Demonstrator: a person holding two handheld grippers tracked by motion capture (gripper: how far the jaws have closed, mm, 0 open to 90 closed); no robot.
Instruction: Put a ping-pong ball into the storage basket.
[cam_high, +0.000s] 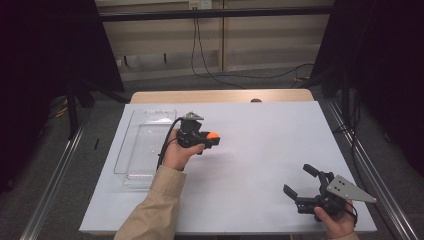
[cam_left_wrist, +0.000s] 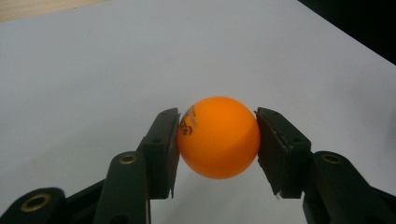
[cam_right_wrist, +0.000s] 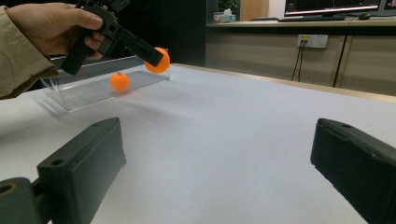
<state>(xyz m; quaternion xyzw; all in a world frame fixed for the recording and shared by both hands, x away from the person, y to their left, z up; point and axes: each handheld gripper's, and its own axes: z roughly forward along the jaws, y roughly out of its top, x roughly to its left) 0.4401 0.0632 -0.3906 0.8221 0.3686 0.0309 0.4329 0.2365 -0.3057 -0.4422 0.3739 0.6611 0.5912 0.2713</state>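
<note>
- Fingers (cam_left_wrist: 164, 149) of the left gripper (cam_left_wrist: 217, 140), in the left gripper view, press on both sides of an orange ball (cam_left_wrist: 218, 137); dark print shows on the ball's left face, and the white counter (cam_left_wrist: 93, 70) lies below it with the ball lifted clear of it.
- High view: the left gripper (cam_high: 214, 137) is held in the person's left hand (cam_high: 176, 154), with the orange ball (cam_high: 212, 135) at its tip, just to the right of a clear plastic tray (cam_high: 131, 131) that lies along the left side of the counter (cam_high: 260, 145). The right gripper (cam_high: 300, 181) sits near the counter's front right corner in the right hand (cam_high: 339, 224), its fingers spread wide with nothing between them.
- Right gripper view: its own two fingers (cam_right_wrist: 84, 163) stand wide apart over bare counter (cam_right_wrist: 224, 140). Farther off, the left gripper (cam_right_wrist: 154, 58) holds the orange ball (cam_right_wrist: 159, 60) above the near end of the clear tray (cam_right_wrist: 79, 95). A second orange ball (cam_right_wrist: 119, 81) rests inside that tray.
</note>
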